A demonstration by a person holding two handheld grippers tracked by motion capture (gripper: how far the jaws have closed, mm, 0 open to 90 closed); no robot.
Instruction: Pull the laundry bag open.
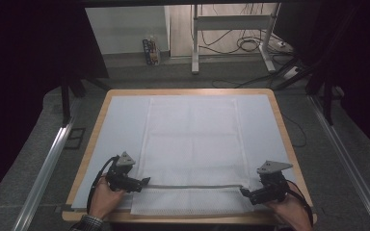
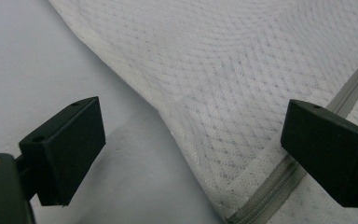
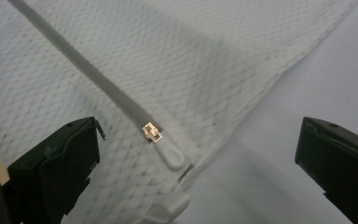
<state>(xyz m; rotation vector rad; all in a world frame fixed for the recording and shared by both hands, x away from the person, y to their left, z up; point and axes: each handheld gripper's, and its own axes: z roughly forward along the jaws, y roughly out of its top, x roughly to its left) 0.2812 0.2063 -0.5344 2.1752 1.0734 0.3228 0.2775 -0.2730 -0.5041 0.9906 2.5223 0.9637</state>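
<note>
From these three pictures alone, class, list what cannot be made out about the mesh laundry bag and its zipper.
1. Mesh laundry bag contents: high view, the weave is too fine to see through.
2. Zipper far end: left gripper view, cut off by the frame edge.
3. White tab below the zipper pull: right gripper view, blurred and cut by the bottom edge.

Mesh bags: one (image 1: 192,144), lay flat on the table.
Zippers: one (image 1: 192,186), ran left to right across the bag's near part.
Zipper pulls: one (image 3: 165,149), sat at the right end.
Grippers: two, left (image 1: 144,181) and right (image 1: 244,192), each with two jaws spread wide.
Hands: two, left (image 1: 105,197), right (image 1: 289,211).
Tables: one (image 1: 279,110).
White covers: one (image 1: 120,125).
</note>
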